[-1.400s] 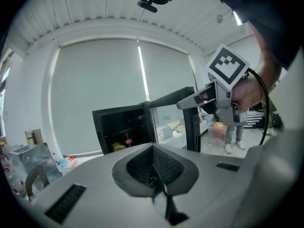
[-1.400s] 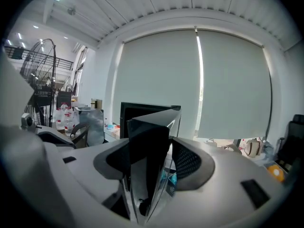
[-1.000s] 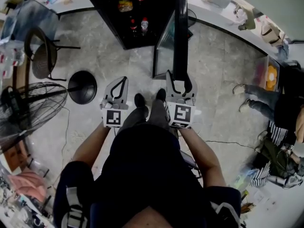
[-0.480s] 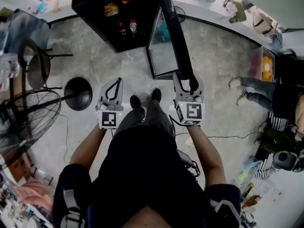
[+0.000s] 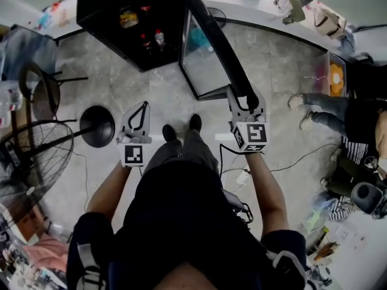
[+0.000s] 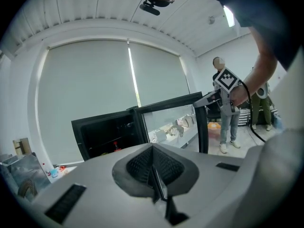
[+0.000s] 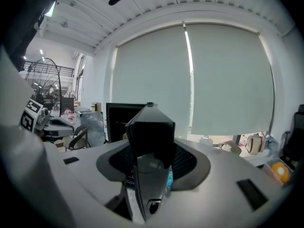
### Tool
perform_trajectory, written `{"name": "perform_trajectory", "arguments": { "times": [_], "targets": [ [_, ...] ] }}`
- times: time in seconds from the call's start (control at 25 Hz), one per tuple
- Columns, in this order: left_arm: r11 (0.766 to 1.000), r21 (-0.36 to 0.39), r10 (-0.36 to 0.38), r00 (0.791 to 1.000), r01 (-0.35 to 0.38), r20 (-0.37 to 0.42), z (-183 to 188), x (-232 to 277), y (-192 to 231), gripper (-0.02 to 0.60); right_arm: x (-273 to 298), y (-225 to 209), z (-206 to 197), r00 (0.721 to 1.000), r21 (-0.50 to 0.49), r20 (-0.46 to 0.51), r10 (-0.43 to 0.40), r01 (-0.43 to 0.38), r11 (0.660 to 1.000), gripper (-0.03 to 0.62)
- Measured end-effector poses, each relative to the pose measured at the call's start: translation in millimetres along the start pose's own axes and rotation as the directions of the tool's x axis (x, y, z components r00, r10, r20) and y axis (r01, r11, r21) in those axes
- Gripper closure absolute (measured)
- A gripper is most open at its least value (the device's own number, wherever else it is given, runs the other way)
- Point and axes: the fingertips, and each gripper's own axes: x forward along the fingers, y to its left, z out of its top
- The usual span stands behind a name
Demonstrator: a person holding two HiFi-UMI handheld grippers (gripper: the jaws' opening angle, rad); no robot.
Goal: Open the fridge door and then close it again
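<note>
Glass fridge door [image 5: 213,38] stands wide open from black fridge [image 5: 109,5]. right gripper [image 5: 243,99] grasps door's free edge, jaws just closing tighter. left gripper [image 5: 143,106] clenched, empty, apart from door.

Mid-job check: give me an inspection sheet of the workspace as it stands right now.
Surface: grey stone-look floor.
Job's things: black fridge open, bottles on its shelves; fridge door swung wide.
Clutter: fan, chair and round stand base at the left.
Grippers: left gripper shut, empty, clear of the fridge; right gripper clamped on the door's free edge, its jaws having just been closing.
Cables: cable on the floor beside the right arm.
Surroundings: counter with bags; a person's legs at the right.
</note>
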Motion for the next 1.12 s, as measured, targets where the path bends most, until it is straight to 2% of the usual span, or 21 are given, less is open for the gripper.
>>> {"name": "perform_trajectory", "arguments": {
  "times": [0.12,0.36,0.76,1.12],
  "targets": [
    [0.999,-0.038,0.009,1.0,-0.01,-0.012,-1,6,-1,0.56,3,-19,0,1.0,0.008,0.005,-0.014,0.014,1.0,0.381],
    [0.998,-0.06,0.013,1.0,-0.013,-0.004,5,20,-5,0.56,8,-57,0,1.0,0.001,0.005,-0.017,0.017,1.0,0.381],
    [1.0,-0.007,-0.013,1.0,0.013,-0.01,14,39,-14,0.56,22,-116,3,1.0,-0.011,-0.003,0.02,-0.02,1.0,0.375],
    [1.0,-0.026,-0.005,1.0,0.004,-0.012,20,53,-15,0.56,34,-142,5,0.997,-0.026,0.006,0.07,-0.07,0.997,0.372]
  ]
}}
